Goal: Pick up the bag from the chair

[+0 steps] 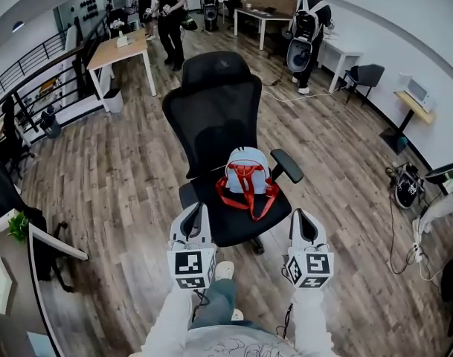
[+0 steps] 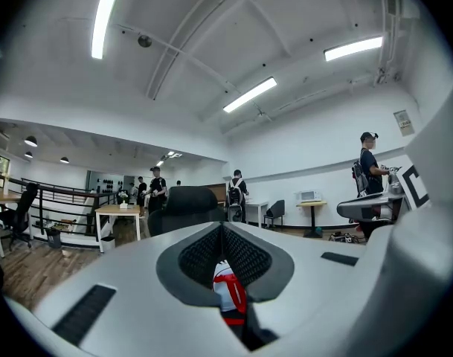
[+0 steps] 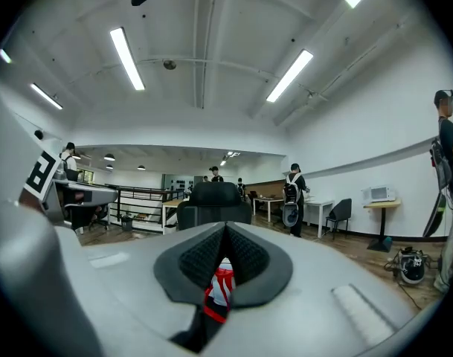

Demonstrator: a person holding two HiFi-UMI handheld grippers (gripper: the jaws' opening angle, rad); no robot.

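A small light-blue bag (image 1: 246,171) with red straps (image 1: 248,192) stands upright on the seat of a black mesh office chair (image 1: 219,110). My left gripper (image 1: 198,214) hovers at the seat's front left edge, jaws shut and empty. My right gripper (image 1: 301,220) hangs off the seat's front right corner, below the armrest (image 1: 286,165), also shut with nothing held. Both point level toward the chair. In the left gripper view the bag (image 2: 227,292) peeks through the notch between the closed jaws (image 2: 223,233); the right gripper view shows the bag (image 3: 222,285) the same way behind its jaws (image 3: 225,233).
Wood-plank floor surrounds the chair. A tan desk (image 1: 118,50) stands at the back left by a black railing (image 1: 33,69). Several people (image 1: 169,13) stand at the far end, one with a backpack (image 1: 304,32) near white tables. Cables and gear (image 1: 407,184) lie at the right wall.
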